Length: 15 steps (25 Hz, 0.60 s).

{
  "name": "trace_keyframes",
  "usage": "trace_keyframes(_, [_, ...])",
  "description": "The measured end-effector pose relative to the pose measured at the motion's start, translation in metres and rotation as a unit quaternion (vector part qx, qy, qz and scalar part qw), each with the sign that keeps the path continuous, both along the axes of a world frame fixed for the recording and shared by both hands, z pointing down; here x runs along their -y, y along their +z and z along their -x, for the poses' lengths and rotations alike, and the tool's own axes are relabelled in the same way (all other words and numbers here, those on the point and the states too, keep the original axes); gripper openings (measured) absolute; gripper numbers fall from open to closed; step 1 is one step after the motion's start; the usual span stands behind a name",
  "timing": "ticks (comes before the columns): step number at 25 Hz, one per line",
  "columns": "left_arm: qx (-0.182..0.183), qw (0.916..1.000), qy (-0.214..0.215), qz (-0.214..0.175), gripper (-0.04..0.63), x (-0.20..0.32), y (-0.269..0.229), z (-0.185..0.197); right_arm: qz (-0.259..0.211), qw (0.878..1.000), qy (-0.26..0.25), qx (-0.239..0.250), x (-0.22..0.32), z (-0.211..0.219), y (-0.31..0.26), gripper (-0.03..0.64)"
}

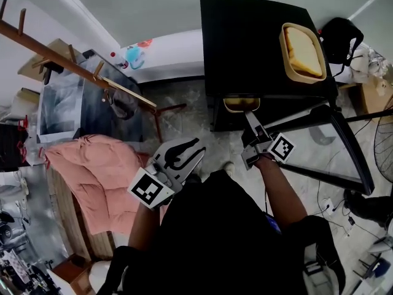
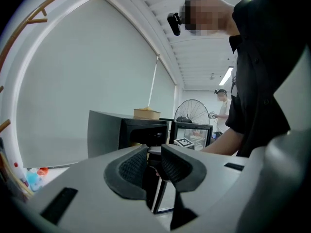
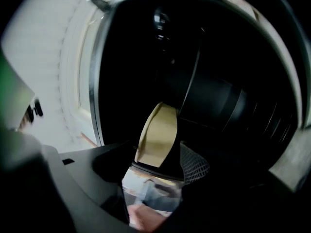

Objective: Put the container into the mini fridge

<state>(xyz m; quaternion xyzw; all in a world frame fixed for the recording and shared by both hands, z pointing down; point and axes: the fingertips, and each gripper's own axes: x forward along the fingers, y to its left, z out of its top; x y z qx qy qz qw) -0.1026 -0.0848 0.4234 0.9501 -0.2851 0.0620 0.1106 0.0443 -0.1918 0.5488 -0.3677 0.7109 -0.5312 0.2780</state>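
Head view, looking steeply down: passing first over a wooden rack point(image 1: 80, 66) slanting across the left wall, then a pink quilt point(image 1: 98, 177) bunching below it. Holding the left gripper point(image 1: 195, 149) low in front of the body, well short of the fridge point(image 1: 258, 48). In the left gripper view, keeping its pads point(image 2: 131, 169) only a narrow slit apart, clamping nothing, pointing toward the fridge front.

Moving right: reaching the right gripper point(image 1: 248, 118) into the fridge's dark mouth, where the beige container point(image 1: 241, 104) is sitting just inside the front edge. In the right gripper view, spreading the jaws wide with the container standing tilted between them, against the black interior; not possible to tell whether either pad is touching it.

Further right: a second container point(image 1: 303, 51) resting on the fridge top near its right side, the glass door point(image 1: 355, 152) swinging open toward the right, and a fan point(image 1: 385, 140) showing at the edge.
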Motion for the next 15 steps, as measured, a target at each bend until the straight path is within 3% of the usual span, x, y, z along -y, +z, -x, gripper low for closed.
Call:
trace_keyframes(2, [-0.005,1.0,0.004,-0.004,0.103,0.001,-0.001,-0.001,-0.011,0.996,0.008,-0.085,-0.008,-0.002,0.001,0.301])
trace_keyframes(4, [-0.01,0.9999,0.01,-0.004,0.103,0.002,-0.001,-0.003,-0.027,0.984,0.016,-0.174,-0.015,-0.004,0.004,0.301])
trace_keyframes(8, [-0.01,0.9997,0.022,-0.002,0.103,0.001,0.003,-0.005,-0.076,0.943,0.022,-0.323,-0.02,-0.005,0.0,0.294])
trace_keyframes(11, [-0.013,0.9997,0.02,0.0,0.103,0.0,0.004,-0.001,-0.089,0.919,0.028,-0.383,-0.016,-0.005,-0.002,0.262])
trace_keyframes(15, [-0.011,0.9999,0.012,0.001,0.103,0.001,0.004,0.007,-0.079,0.916,0.036,-0.393,-0.007,-0.007,-0.001,0.245])
